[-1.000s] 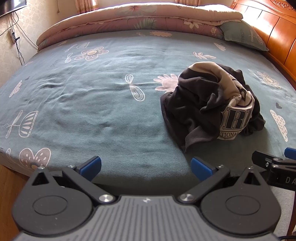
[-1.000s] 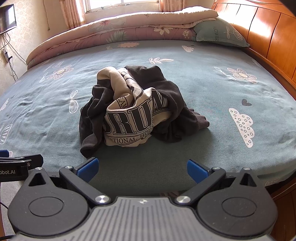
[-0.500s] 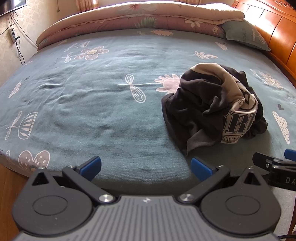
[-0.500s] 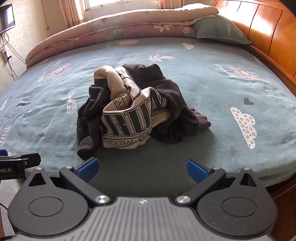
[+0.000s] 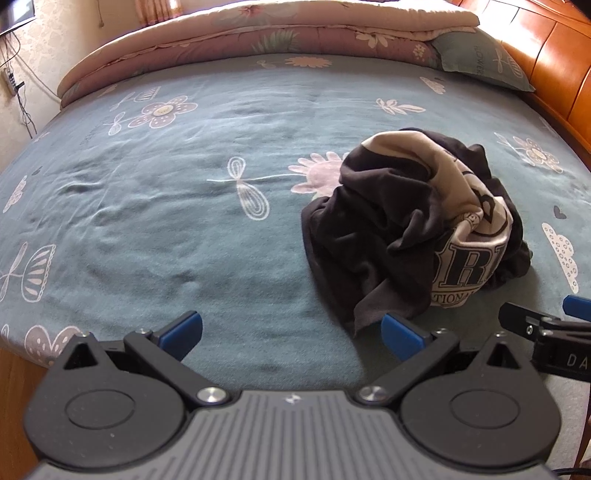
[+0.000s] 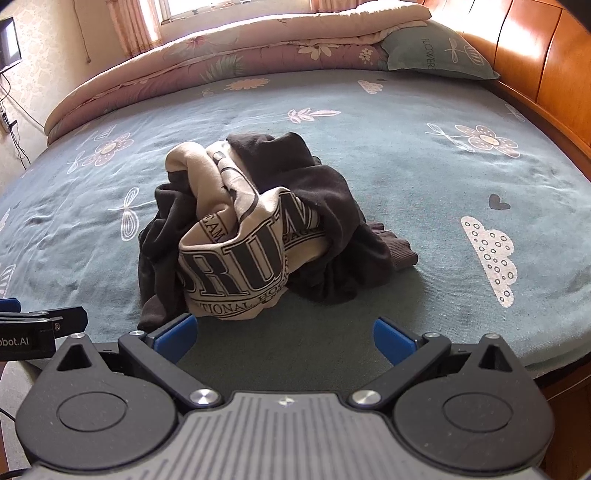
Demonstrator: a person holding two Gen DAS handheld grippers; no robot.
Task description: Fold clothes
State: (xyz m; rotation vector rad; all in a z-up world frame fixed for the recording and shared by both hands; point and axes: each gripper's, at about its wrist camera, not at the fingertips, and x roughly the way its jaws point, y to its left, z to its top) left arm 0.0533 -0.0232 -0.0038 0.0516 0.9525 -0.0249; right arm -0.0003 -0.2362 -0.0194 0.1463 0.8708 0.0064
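Item, left gripper (image 5: 291,330): blue-padded jaws spread wide, holding nothing, poised at the near edge of the bed (image 5: 155,206). Item, right gripper (image 6: 282,334): jaws likewise spread wide and empty, at the same near edge, with the neighbouring gripper's tip showing at the margin of each wrist view. Change noted over the last second: both grippers have edged forward, so the garment now sits larger and lower in both views; its heap is the same shape as before, untouched. Meaning for the task: this reads as the approach stage, folding not yet begun, with no grasp made. Item, crumpled sweatshirt (image 6: 255,236): dark fabric with a cream printed panel, bunched in a mound on the teal sheet. Relative to the left gripper it lies ahead and to the right, a dark flap hanging just beside the right pad. Relative to the right gripper it lies ahead and slightly left, its near hem just beside the left pad; contact cannot be confirmed. Item, beyond: rolled quilt (image 5: 258,33) along the far edge, pillow (image 6: 436,55) against the wooden headboard (image 6: 535,62).
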